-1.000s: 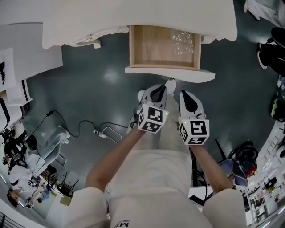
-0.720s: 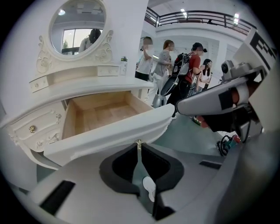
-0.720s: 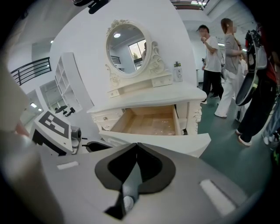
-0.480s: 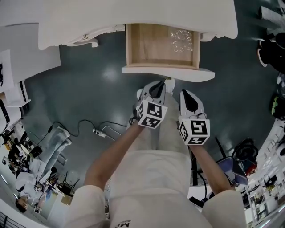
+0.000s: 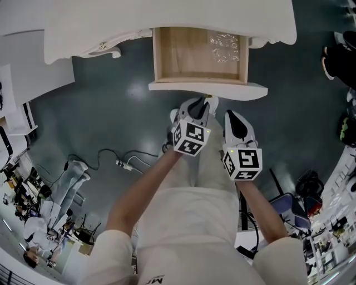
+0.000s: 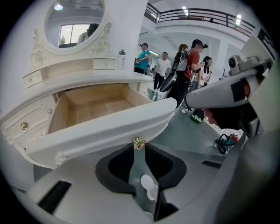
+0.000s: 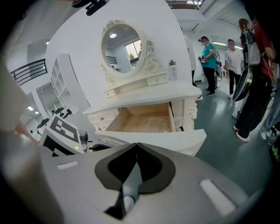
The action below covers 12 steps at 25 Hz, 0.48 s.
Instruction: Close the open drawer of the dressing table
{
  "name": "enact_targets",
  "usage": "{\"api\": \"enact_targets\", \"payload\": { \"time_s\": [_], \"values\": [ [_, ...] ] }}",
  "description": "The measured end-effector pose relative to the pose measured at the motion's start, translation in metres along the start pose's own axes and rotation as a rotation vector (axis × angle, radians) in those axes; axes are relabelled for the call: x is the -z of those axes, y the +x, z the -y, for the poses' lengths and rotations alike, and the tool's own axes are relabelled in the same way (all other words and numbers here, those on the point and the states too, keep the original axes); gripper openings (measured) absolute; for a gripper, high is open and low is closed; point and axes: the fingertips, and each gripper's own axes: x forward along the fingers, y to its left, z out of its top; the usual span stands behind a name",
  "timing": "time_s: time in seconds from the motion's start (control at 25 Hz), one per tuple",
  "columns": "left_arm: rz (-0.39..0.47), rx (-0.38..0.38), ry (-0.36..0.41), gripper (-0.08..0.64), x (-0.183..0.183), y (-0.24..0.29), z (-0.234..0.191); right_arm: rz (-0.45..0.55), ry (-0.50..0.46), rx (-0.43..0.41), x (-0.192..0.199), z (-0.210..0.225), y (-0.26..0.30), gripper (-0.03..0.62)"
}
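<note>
1. Head view: looking steeply down on a white desk (image 5: 167, 16) along the far edge, with its drawer (image 5: 194, 55) pulled out toward the near side and showing bare wood inside. Can spot a clear crinkly thing (image 5: 225, 47) lying in the far right part of it. Just near of the white drawer front, seeing the left hand-held gripper (image 5: 204, 103) nosed right up to a little gold knob (image 5: 209, 97). Also seeing the right hand-held gripper (image 5: 232, 116) close beside it on the right, stopping a bit short of the front.

2. Left gripper view: pretty clearly pinching that knob (image 6: 138, 142) between the jaw tips, mid-way along the drawer front. Past it, looking straight into the open drawer (image 6: 96, 105), with an oval mirror (image 6: 74, 19) up top and some people (image 6: 175, 65) standing far off to the right.

3. Right gripper view: pressed together at the tips here, holding nothing. Aimed at the drawer front from just near of it, can't tell about contact. Same open drawer (image 7: 144, 120) sticking out under the desktop, mirror (image 7: 122, 48) above.
</note>
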Motion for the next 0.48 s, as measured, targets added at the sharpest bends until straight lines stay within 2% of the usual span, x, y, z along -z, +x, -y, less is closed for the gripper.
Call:
{"api": "enact_targets", "payload": {
  "time_s": [0.48],
  "values": [
    [-0.009,-0.011,0.007,0.064,-0.002,0.015,-0.001,-0.002,0.009,0.006,0.003,0.005,0.000,0.003]
  ]
}}
